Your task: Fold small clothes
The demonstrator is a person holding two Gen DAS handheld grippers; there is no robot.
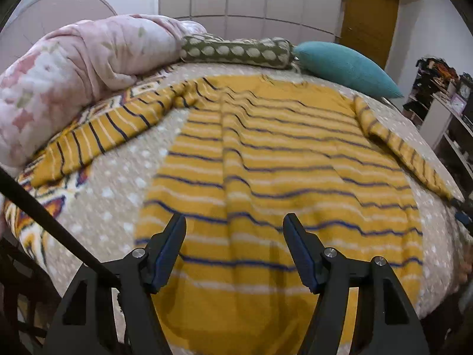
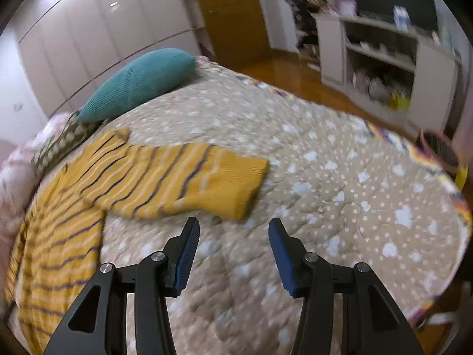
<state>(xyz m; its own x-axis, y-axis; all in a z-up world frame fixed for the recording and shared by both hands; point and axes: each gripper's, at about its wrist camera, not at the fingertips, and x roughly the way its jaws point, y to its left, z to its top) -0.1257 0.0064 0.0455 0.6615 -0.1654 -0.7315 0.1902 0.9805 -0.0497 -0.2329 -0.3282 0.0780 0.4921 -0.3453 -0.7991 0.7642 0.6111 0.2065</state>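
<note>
Sweater [image 1: 275, 159]: one, mustard yellow with navy and white stripes, spread flat on the dotted bedspread [image 1: 112, 201], two sleeves out to its sides. Left gripper [image 1: 234, 224] hangs over its hem, jaws apart, nothing between the two blue pads. Right gripper [image 2: 234, 230] likewise stands parted and empty above bare bedspread, one sleeve's cuff just ahead of its fingertips. Beyond lie one teal cushion [image 2: 139, 84], one spotted bolster [image 1: 236, 51], one pink quilt [image 1: 74, 77]. No writing is legible.

White wardrobe doors [image 2: 97, 38] line the wall beside a wooden door [image 2: 230, 11]; a white shelf unit [image 2: 384, 59] stands on glossy wood floor [image 2: 283, 71].
</note>
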